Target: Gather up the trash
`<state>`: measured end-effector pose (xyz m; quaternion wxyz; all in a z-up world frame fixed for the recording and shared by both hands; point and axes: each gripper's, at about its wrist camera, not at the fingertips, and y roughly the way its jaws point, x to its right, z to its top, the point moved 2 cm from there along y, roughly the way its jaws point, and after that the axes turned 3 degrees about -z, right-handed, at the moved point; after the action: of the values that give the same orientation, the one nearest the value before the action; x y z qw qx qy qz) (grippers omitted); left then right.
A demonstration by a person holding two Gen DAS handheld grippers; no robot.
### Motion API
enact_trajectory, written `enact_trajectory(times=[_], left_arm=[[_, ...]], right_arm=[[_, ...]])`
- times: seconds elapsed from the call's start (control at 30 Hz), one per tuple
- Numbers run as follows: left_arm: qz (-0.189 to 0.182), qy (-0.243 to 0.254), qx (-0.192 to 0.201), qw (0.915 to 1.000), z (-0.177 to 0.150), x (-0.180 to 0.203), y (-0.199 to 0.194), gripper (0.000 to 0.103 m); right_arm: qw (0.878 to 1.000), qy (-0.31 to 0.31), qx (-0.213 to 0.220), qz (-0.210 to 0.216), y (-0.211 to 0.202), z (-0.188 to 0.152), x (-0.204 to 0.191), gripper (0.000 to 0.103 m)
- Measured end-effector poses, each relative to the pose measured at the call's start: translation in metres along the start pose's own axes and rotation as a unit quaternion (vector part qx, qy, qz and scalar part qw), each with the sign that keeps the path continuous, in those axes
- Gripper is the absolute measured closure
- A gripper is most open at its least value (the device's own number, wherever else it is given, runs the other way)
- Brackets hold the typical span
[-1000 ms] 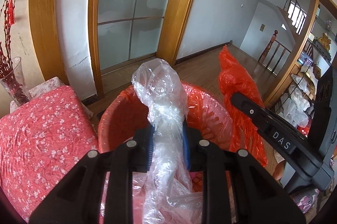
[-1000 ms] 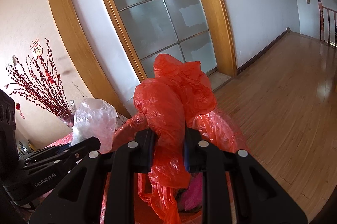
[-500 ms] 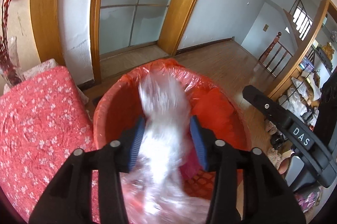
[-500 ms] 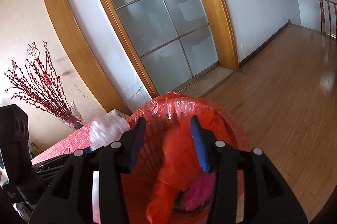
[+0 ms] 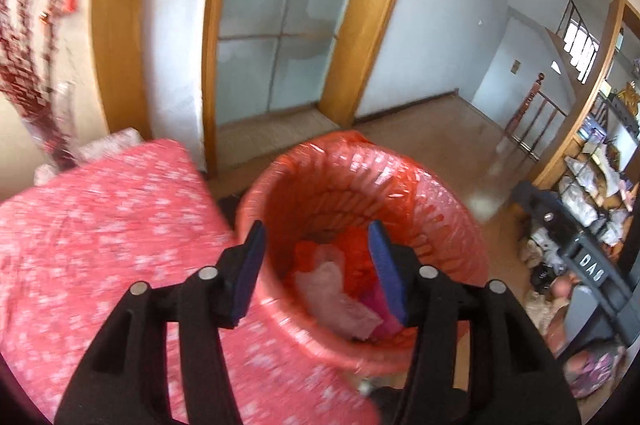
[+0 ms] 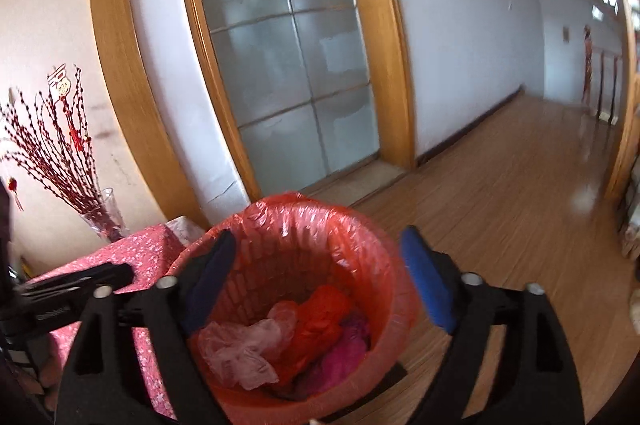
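A red mesh trash basket [image 5: 432, 193] lined with a red bag stands on the floor beside the table; it also shows in the right wrist view [image 6: 372, 249]. Inside lie a clear plastic bag [image 6: 244, 345], a red plastic bag [image 6: 320, 321] and a pink piece [image 6: 340, 357]; the clear bag [image 5: 336, 289] and red bag [image 5: 352, 245] also show in the left wrist view. My left gripper [image 5: 320, 265] is open and empty above the basket. My right gripper [image 6: 320, 281] is open and empty above it too.
A table with a pink flowered cloth [image 5: 100, 245] sits left of the basket. A glass vase of red twigs [image 6: 100, 217] stands at its far end. A frosted glass door [image 6: 288, 65] and wooden floor [image 6: 500, 205] lie beyond. Cluttered shelves [image 5: 592, 193] are at right.
Both grippers opened and let go of their bags: the clear bag and the red bag dropped into the basket. Both grippers have drawn back slightly and the left swung left.
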<state>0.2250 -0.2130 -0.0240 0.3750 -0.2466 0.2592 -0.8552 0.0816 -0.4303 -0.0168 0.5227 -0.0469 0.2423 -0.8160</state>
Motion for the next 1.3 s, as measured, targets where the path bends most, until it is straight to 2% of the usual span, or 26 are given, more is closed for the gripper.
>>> enact_trajectory(times=[0.13, 0.17, 0.27, 0.33, 0.43, 0.6, 0.7, 0.87, 1.1, 1.3], left_arm=[[0.045, 0.01, 0.048, 0.9978, -0.014, -0.018, -0.05, 0.032], [0.06, 0.012, 0.063, 0.9961, -0.019, -0.022, -0.065, 0.03], [0.124, 0.019, 0.11, 0.986, -0.039, -0.03, -0.109, 0.017], [0.164, 0.022, 0.137, 0.9766, -0.056, -0.032, -0.135, 0.009], [0.218, 0.024, 0.16, 0.9625, -0.08, -0.036, -0.164, 0.004], [0.268, 0.009, 0.168, 0.9486, -0.111, -0.045, -0.193, 0.004], [0.288, -0.005, 0.17, 0.9425, -0.127, -0.05, -0.205, 0.004], [0.296, -0.019, 0.167, 0.9402, -0.139, -0.052, -0.214, 0.004], [0.282, -0.039, 0.164, 0.9443, -0.145, -0.053, -0.229, 0.004], [0.275, -0.046, 0.155, 0.9479, -0.147, -0.048, -0.232, 0.004]], right_arm=[[0.999, -0.01, 0.04, -0.017, -0.039, -0.005, -0.016, 0.008], [0.999, -0.008, 0.042, -0.02, -0.045, -0.007, -0.018, 0.003], [0.998, -0.016, 0.062, -0.018, -0.068, -0.019, -0.033, 0.002], [0.995, -0.05, 0.082, -0.027, -0.085, -0.031, -0.05, 0.002], [0.99, -0.081, 0.107, -0.037, -0.106, -0.048, -0.068, 0.002], [0.993, -0.069, 0.091, -0.003, -0.125, -0.061, -0.081, 0.002], [0.994, -0.081, 0.071, 0.001, -0.128, -0.065, -0.09, 0.002], [0.994, -0.098, 0.055, 0.005, -0.141, -0.073, -0.099, 0.002], [0.993, -0.101, 0.052, -0.009, -0.158, -0.079, -0.106, 0.002], [0.996, -0.086, 0.034, -0.006, -0.162, -0.084, -0.104, 0.002]])
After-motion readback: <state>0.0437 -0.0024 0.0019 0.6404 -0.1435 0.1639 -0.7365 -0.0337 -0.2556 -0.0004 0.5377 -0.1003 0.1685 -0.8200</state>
